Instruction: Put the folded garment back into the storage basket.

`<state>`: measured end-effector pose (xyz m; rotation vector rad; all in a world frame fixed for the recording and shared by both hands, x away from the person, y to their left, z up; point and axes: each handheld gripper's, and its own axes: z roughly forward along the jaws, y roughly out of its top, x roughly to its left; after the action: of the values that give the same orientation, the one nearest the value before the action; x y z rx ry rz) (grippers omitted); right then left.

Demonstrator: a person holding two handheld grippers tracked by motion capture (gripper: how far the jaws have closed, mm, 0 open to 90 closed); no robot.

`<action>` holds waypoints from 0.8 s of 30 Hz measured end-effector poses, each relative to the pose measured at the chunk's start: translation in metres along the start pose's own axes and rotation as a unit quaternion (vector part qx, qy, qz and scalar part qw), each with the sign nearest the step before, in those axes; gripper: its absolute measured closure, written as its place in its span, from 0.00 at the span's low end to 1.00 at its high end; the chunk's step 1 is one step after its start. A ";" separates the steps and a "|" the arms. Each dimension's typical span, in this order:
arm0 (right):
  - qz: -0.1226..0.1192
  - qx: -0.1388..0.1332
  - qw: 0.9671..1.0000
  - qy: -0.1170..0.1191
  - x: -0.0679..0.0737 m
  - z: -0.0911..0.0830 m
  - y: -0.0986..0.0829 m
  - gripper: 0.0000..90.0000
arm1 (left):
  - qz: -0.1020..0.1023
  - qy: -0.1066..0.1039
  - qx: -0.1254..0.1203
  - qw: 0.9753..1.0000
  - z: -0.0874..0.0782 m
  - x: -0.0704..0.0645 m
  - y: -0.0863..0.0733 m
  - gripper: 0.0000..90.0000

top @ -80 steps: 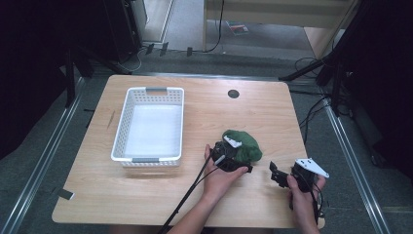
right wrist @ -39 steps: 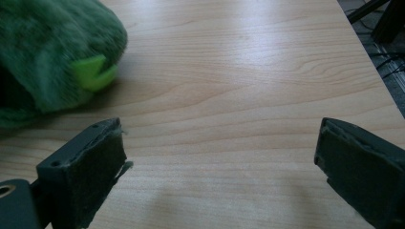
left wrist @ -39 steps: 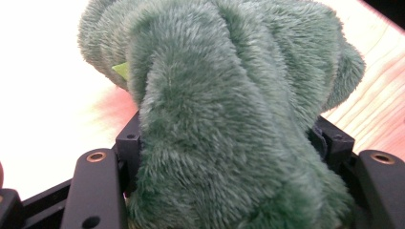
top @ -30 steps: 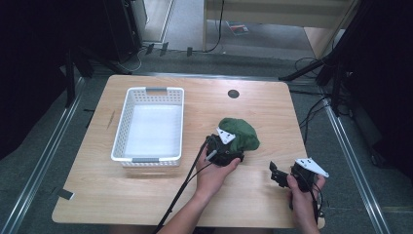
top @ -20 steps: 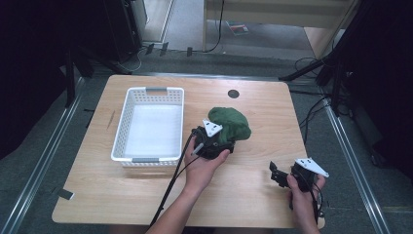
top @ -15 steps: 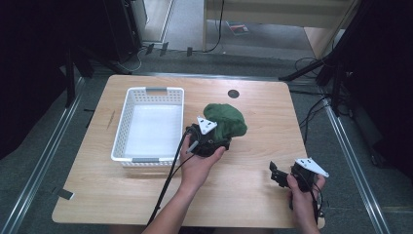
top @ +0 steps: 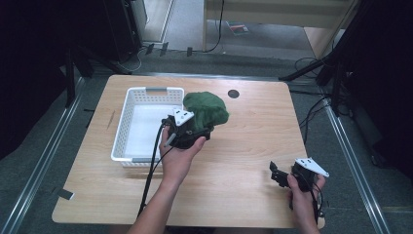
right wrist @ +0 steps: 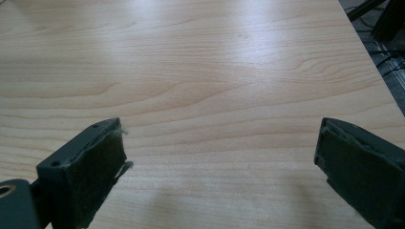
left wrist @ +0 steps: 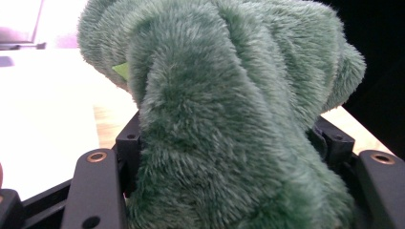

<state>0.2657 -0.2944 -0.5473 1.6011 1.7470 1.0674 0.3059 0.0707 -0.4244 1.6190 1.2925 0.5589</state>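
Note:
A green plush toy [top: 206,110] hangs above the table beside the right rim of the white basket [top: 123,131], and my left gripper [top: 187,132] is shut on it. In the left gripper view the green plush toy [left wrist: 229,119] bulges out between the two black jaws and hides most of what lies ahead. My right gripper [top: 277,174] rests low near the table's front right corner. Its jaws stand wide apart over bare wood in the right gripper view, where the right gripper [right wrist: 222,167] holds nothing.
The wooden table [top: 243,161] has a small dark round hole [top: 233,93] near its far edge. Cables and dark stands lie on the floor beyond and to the right of the table. The left gripper's black cable [top: 151,170] trails toward the front edge.
My left gripper has carried the green plush toy up and to the left, from the table's right middle to beside the basket. The right gripper has stayed in place.

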 end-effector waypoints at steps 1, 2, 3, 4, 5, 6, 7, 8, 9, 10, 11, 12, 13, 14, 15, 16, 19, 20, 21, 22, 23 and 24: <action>0.000 0.000 1.000 -0.001 0.000 0.000 0.000 0.04 | -0.004 0.006 -0.004 1.000 -0.003 0.007 0.002 0.38; 0.000 0.000 1.000 -0.001 0.000 0.000 0.000 0.04 | -0.004 0.006 -0.004 1.000 -0.003 0.007 0.002 0.38; 0.000 0.000 1.000 -0.001 0.000 0.000 0.000 0.04 | -0.007 0.008 -0.004 1.000 -0.005 0.010 0.002 0.38; 0.001 0.000 1.000 -0.001 0.000 0.000 0.000 0.04 | -0.010 0.011 -0.007 1.000 -0.007 0.014 0.003 0.38; 0.001 0.000 1.000 -0.001 0.000 0.000 0.000 0.04 | -0.011 0.015 -0.008 1.000 -0.009 0.017 0.003 0.38; 0.000 0.001 1.000 -0.001 0.000 0.000 0.000 0.04 | -0.014 0.020 -0.009 1.000 -0.012 0.025 0.004 0.38; 0.000 0.001 1.000 -0.001 0.000 0.000 0.000 0.04 | -0.014 0.020 -0.009 1.000 -0.012 0.025 0.004 0.38; 0.000 0.001 1.000 -0.001 0.000 0.000 0.000 0.04 | -0.019 0.024 -0.012 0.999 -0.014 0.028 0.005 0.38; 0.001 0.001 1.000 -0.001 0.000 0.000 0.000 0.04 | -0.020 0.028 -0.013 0.999 -0.016 0.032 0.005 0.38; 0.000 0.000 1.000 -0.001 0.000 0.000 0.000 0.04 | -0.019 0.033 -0.014 0.999 -0.018 0.035 0.006 0.38; 0.001 0.001 1.000 0.000 0.000 0.000 0.000 0.04 | -0.014 0.037 -0.015 0.999 -0.020 0.038 0.006 0.38; 0.001 0.001 1.000 0.000 0.000 0.000 0.000 0.04 | -0.017 0.040 -0.016 0.999 -0.021 0.042 0.007 0.38; 0.001 0.001 1.000 0.000 0.000 0.000 0.000 0.04 | -0.018 0.043 -0.017 0.999 -0.022 0.046 0.007 0.38; 0.001 0.001 1.000 0.000 0.000 0.000 0.000 0.04 | -0.021 0.047 -0.017 0.999 -0.023 0.050 0.007 0.38; 0.002 0.002 1.000 -0.002 0.000 0.000 0.000 0.04 | -0.030 0.056 -0.017 0.998 -0.024 0.058 0.007 0.38; 0.002 0.002 1.000 -0.002 0.000 0.000 0.000 0.04 | -0.030 0.056 -0.017 0.998 -0.024 0.058 0.007 0.38; 0.001 0.000 1.000 -0.001 0.000 0.000 0.000 0.04 | -0.034 0.070 -0.017 0.997 -0.023 0.070 0.006 0.38; 0.002 0.001 1.000 -0.001 0.000 0.000 0.000 0.04 | -0.035 0.075 -0.016 0.996 -0.022 0.073 0.005 0.38; 0.002 0.001 1.000 -0.001 0.000 0.000 0.000 0.04 | -0.035 0.080 -0.013 0.996 -0.021 0.077 0.004 0.38; 0.002 0.001 1.000 -0.001 0.000 0.000 0.000 0.04 | -0.040 0.088 -0.011 0.995 -0.020 0.083 0.002 0.38; 0.002 0.001 1.000 -0.001 0.000 0.000 0.000 0.04 | -0.040 0.088 -0.011 0.995 -0.020 0.083 0.002 0.38; 0.002 0.001 1.000 -0.001 0.000 0.000 0.000 0.04 | -0.042 0.092 -0.010 0.995 -0.019 0.087 0.002 0.38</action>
<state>0.2658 -0.2943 -0.5473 1.6071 1.7442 1.0666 0.3203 0.1579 -0.4323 1.5168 1.4791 0.6802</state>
